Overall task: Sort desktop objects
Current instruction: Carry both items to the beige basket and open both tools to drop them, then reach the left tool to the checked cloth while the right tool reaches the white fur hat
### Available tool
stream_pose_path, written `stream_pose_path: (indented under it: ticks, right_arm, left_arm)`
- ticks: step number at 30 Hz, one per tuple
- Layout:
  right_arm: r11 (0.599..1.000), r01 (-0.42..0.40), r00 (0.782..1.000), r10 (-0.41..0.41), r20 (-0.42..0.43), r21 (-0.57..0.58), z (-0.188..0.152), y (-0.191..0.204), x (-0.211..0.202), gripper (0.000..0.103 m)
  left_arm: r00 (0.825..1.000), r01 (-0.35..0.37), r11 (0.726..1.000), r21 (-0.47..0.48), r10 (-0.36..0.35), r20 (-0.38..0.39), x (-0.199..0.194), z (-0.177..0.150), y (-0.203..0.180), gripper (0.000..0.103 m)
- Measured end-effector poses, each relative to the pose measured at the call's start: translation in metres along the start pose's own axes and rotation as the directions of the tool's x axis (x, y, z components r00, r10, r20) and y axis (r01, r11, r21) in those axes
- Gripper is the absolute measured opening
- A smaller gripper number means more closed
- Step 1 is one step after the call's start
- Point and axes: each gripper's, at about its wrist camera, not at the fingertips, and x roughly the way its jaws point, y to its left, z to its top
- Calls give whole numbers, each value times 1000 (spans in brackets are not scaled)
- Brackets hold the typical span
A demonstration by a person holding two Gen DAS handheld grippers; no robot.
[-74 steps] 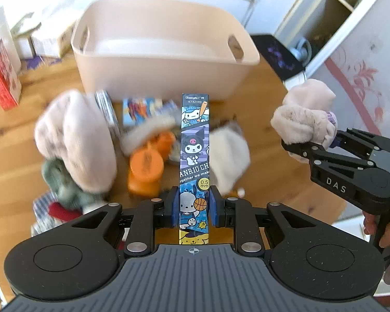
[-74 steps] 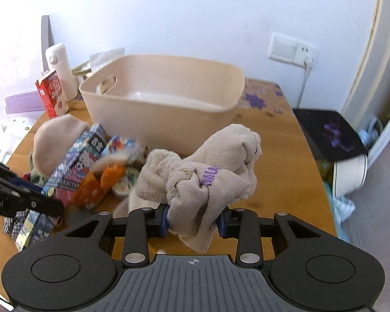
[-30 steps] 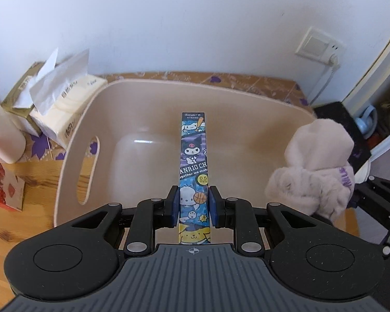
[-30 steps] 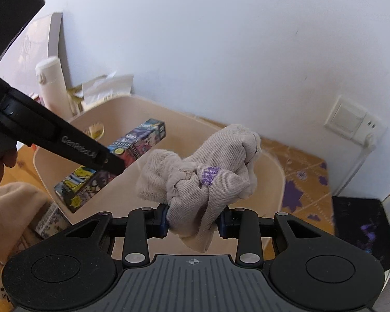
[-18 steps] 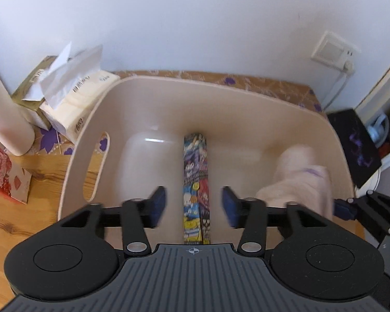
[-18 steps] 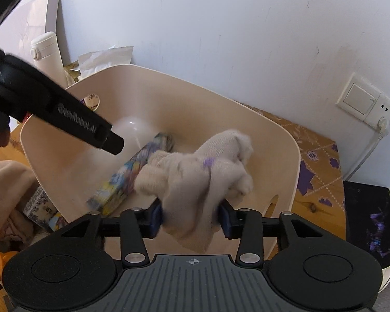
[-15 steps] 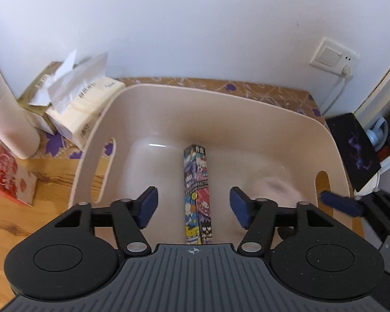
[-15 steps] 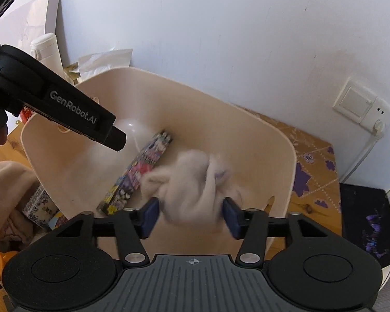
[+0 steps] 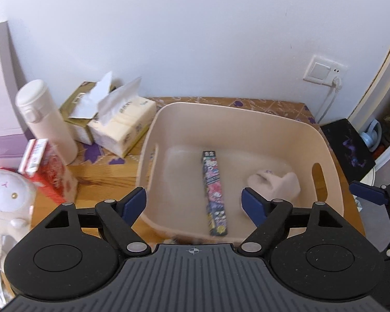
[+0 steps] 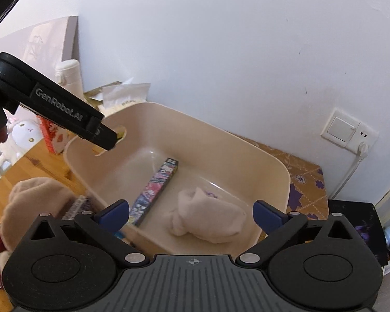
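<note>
Beige plastic tub (image 9: 293, 127) with cut-out handles stands on the wooden worktop (image 9: 101, 174), against the wall. Inside it, two things: a long cartoon-printed pen box (image 9: 214, 195) lying flat on the floor of the tub, lengthwise, and a bundled beige sock (image 9: 275, 182) just beside it, toward the right handle slot; whether they touch is unclear.

Left gripper (image 9: 193, 204) above the near rim, fingers spread wide, having just opened, nothing between them. Right gripper (image 10: 192, 215) likewise, fingers at full spread, just opened, empty; sock (image 10: 208, 218) lies in the tub below it.

Outside the tub, left: tissue packs (image 9: 119, 127), white flask (image 9: 45, 119), red carton (image 9: 48, 171), white plush toy (image 9: 7, 195). A beige fabric heap (image 10: 36, 197) sits on the worktop near the tub's front corner.
</note>
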Motion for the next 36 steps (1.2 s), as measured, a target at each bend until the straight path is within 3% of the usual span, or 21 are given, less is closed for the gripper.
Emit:
stream_pose_path:
  ticks: [12, 18, 24, 36]
  right_arm:
    - [996, 82, 996, -82, -24, 23, -34, 25, -38, 103]
    - [994, 107, 993, -106, -53, 20, -53, 35, -49, 103]
    - [994, 109, 990, -107, -95, 23, -72, 48, -53, 103]
    - [994, 105, 981, -99, -168, 30, -102, 70, -50, 103]
  left_arm:
    - [999, -36, 992, -117, 35, -11, -46, -55, 62, 83]
    - [998, -47, 984, -172, 53, 30, -67, -91, 86, 83]
    - [997, -81, 978, -194, 78, -23, -71, -116, 103, 83]
    - [985, -85, 983, -161, 58, -163, -63, -174, 115, 83]
